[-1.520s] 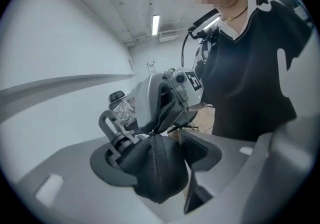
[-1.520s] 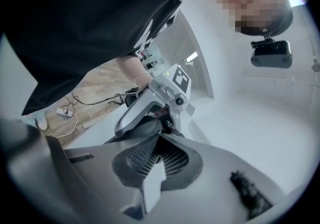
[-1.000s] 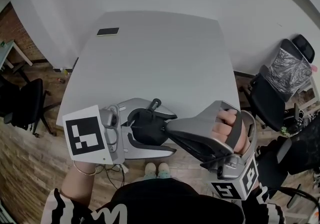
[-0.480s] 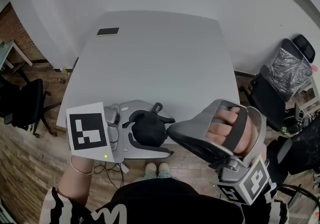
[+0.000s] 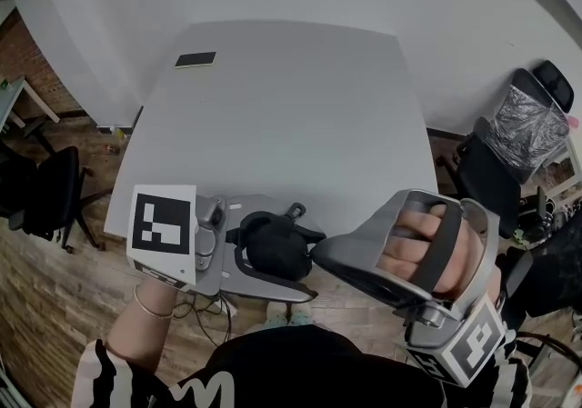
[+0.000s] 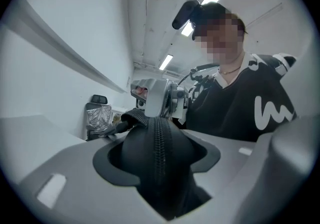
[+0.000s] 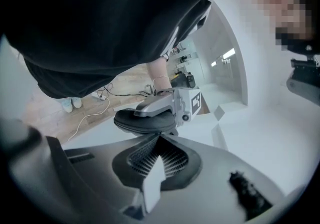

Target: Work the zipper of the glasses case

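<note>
Both wrists are rolling. The left gripper is turning the black glasses case, so its small loop is swinging over toward the right gripper, and both are sinking past the table's near edge. The left jaws are grasping the case across its middle. The right jaws are clenching at the case's end beyond the left jaws' tips, seemingly on the zipper pull, which is hidden. Between the left jaws the zipper is showing closed teeth, so the stroke is probably only being lined up.
</note>
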`<control>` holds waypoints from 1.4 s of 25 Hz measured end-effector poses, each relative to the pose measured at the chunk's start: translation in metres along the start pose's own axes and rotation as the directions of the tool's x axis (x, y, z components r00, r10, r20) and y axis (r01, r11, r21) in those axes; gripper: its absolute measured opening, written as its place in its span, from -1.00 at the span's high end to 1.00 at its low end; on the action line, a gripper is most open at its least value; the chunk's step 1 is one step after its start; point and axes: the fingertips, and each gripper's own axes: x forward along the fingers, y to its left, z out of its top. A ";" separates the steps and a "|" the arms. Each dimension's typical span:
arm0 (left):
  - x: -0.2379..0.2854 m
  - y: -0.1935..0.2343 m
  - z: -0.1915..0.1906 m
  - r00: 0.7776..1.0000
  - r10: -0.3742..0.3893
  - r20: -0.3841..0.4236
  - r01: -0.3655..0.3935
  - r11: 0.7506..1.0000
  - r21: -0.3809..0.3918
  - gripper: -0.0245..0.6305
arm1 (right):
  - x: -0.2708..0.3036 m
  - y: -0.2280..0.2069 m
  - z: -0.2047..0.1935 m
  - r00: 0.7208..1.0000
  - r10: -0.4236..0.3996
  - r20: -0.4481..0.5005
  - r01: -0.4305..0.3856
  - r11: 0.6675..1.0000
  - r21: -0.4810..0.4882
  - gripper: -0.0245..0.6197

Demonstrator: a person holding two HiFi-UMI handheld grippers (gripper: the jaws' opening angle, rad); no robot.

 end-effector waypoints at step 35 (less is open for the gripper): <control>-0.062 0.103 0.060 0.781 0.411 0.469 -0.311 0.909 -0.278 0.13 | 0.078 0.078 -0.031 1.000 0.001 -0.020 0.009 0.862 0.506 0.91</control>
